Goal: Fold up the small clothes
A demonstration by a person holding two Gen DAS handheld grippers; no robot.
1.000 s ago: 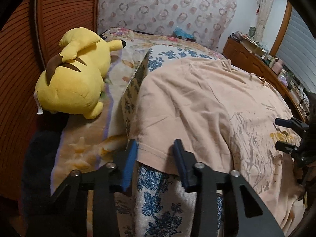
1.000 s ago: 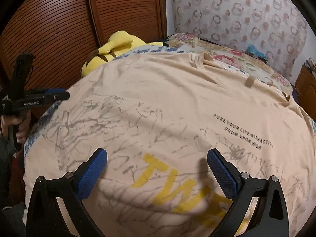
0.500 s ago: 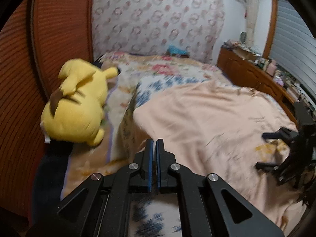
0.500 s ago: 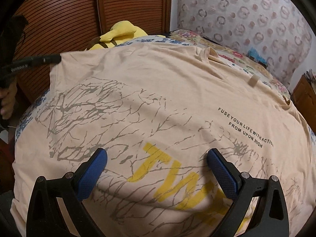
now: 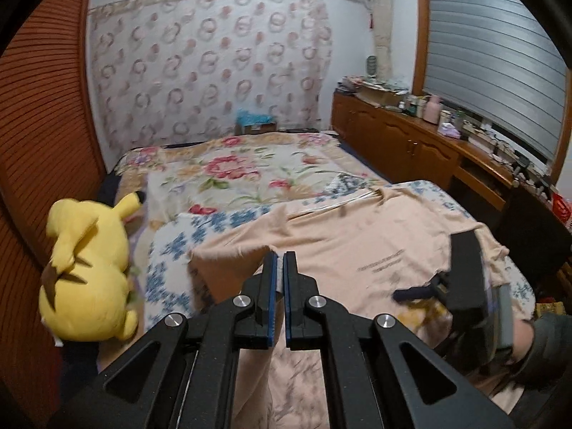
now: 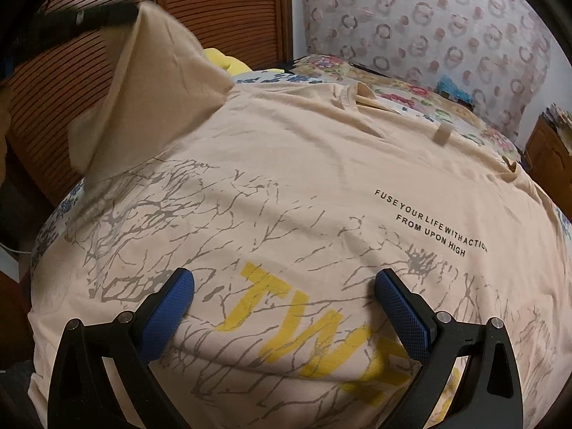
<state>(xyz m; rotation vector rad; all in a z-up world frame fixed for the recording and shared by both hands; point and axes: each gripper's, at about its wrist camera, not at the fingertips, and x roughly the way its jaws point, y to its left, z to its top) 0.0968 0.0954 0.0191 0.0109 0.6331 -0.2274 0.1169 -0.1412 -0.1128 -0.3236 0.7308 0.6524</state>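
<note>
A peach T-shirt (image 6: 304,186) with grey crackle print and yellow letters lies spread over the bed (image 5: 250,168). The left gripper (image 5: 280,268) is pressed together on the shirt's near left edge, holding that corner raised off the bed. The right gripper (image 6: 284,296) hangs spread wide over the yellow lettering. A yellow plush toy (image 5: 85,279) lies at the bed's left side.

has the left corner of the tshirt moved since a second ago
Yes. The left gripper is shut on the t-shirt corner, which now hangs lifted in front of the slatted wardrobe door; earlier it lay flat on the bed.
</note>
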